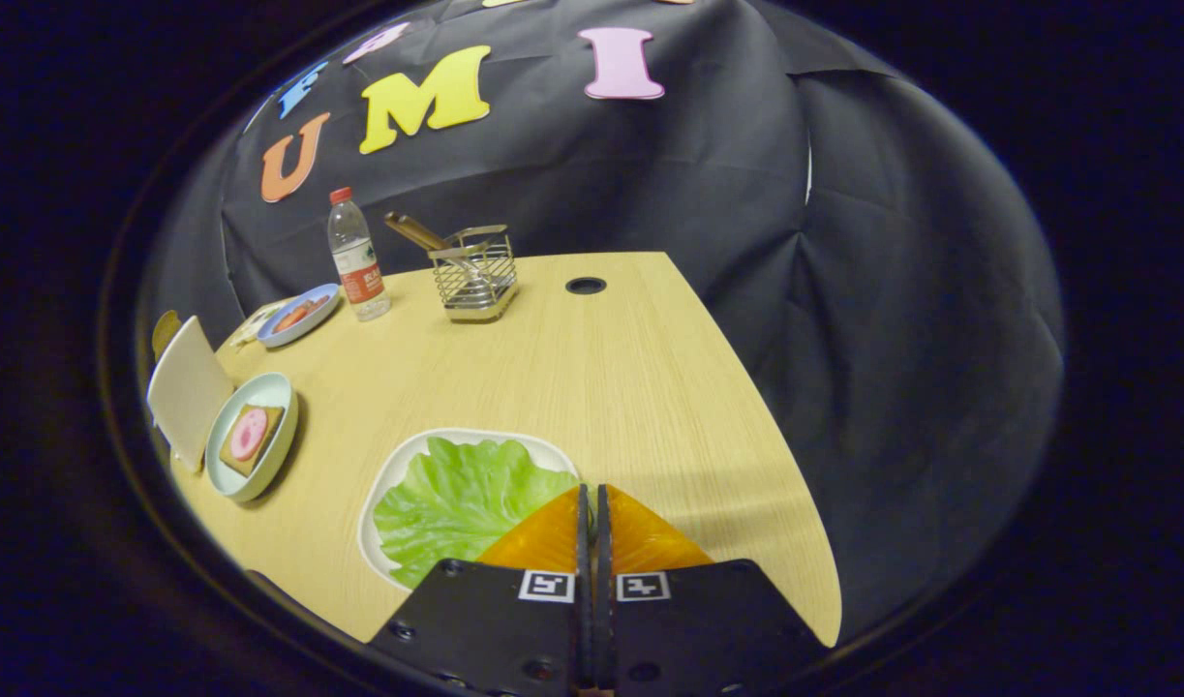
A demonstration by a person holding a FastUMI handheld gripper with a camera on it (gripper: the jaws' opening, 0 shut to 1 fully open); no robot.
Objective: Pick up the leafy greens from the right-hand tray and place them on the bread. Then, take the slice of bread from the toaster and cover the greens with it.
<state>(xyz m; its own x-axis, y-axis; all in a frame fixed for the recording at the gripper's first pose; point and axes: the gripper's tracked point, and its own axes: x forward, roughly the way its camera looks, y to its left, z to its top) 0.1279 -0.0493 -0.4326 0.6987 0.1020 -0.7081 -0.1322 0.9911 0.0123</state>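
Beside closed gripper (592, 503): greens (461, 503), axis unclear

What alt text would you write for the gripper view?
The gripper, fingers shut on nothing, hovers at the edge of a white tray of lettuce on a wooden table. Beyond sit a plate with bread, a bottle and a wire rack.

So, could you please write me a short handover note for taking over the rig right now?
Tongs: shut, holding nothing, above the near rim of the white tray.
Green lettuce leaf: lying in that tray, untouched.
Brown bread slice with pink ham: on the pale round plate, beyond and left of the tongs, no greens on it.
White toaster: beside that plate; its slice can't be made out.
Done: nothing. Left: greens onto bread, then cover with the toaster slice.
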